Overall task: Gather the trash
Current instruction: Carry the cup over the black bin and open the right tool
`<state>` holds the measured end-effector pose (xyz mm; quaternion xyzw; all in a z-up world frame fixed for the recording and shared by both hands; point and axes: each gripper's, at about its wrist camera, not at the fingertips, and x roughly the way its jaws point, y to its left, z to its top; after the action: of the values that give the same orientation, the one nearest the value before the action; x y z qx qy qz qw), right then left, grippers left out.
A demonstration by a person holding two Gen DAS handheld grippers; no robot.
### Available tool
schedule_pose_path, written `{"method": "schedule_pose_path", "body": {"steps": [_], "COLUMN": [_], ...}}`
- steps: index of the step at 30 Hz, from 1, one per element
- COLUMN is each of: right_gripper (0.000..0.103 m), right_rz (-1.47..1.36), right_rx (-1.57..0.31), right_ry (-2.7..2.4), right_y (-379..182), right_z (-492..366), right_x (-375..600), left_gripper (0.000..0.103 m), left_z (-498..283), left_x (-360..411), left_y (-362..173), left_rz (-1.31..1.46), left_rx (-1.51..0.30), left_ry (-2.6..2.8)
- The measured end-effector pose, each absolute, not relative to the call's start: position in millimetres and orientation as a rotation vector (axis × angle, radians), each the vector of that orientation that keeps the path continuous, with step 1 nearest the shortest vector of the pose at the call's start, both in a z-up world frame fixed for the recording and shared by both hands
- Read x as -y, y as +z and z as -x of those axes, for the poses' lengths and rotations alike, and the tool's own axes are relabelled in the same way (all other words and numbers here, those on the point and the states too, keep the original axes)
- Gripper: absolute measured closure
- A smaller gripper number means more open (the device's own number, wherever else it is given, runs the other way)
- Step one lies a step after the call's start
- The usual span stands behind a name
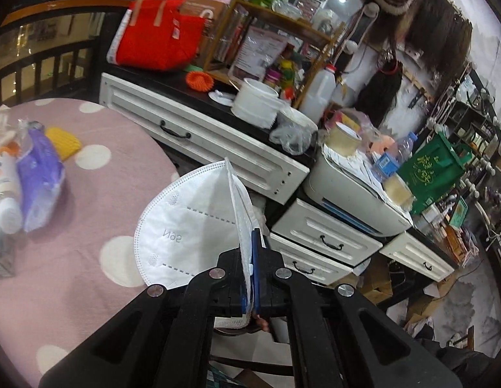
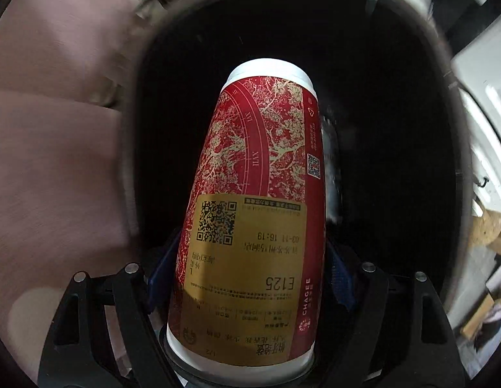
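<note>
A white folded N95 face mask (image 1: 192, 226) sticks up from my left gripper (image 1: 252, 242), which is shut on the mask's edge, above the rim of a round table with a pink dotted cloth (image 1: 88, 194). My right gripper (image 2: 250, 274) points steeply down and is shut on a red and gold paper cup (image 2: 260, 161) with a gold label. Its blue pads (image 2: 160, 271) sit against the cup's sides. The cup's white end hangs inside the mouth of a black-lined trash bin (image 2: 462, 161), whose dark interior surrounds it.
On the table's left lie a purple packet (image 1: 38, 174), a yellow item (image 1: 64, 142) and a white bottle (image 1: 6, 187). Beyond stand white drawers (image 1: 202, 139), a printer (image 1: 347, 194), a red bag (image 1: 156, 38) and a green bag (image 1: 435, 168). The pink cloth (image 2: 56, 129) hangs left of the bin.
</note>
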<state>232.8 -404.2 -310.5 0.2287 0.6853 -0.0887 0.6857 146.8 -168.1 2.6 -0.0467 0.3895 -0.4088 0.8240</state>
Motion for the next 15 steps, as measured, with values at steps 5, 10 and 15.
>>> {"method": "schedule_pose_path", "body": {"steps": [5,10,15], "right_gripper": [0.023,0.023,0.015], "right_rz": [-0.512,-0.532,-0.569], "right_rx": [-1.574,-1.518,-1.397], "right_ry": [-0.217,-0.198,-0.162], "right_y": [-322,-302,-257], "right_z": [-232,-223,-202], "right_x": [403,408,421], "left_gripper": [0.100,0.100,0.100], "left_z": [-145,-150,-150], "left_x": [190,206,219], "left_y": [-10,-27,-42], "left_rz": [0.063,0.060,0.042], "left_rx": [-0.860,-0.912,-0.951], "left_ry": [-0.896,-0.905,-0.910]}}
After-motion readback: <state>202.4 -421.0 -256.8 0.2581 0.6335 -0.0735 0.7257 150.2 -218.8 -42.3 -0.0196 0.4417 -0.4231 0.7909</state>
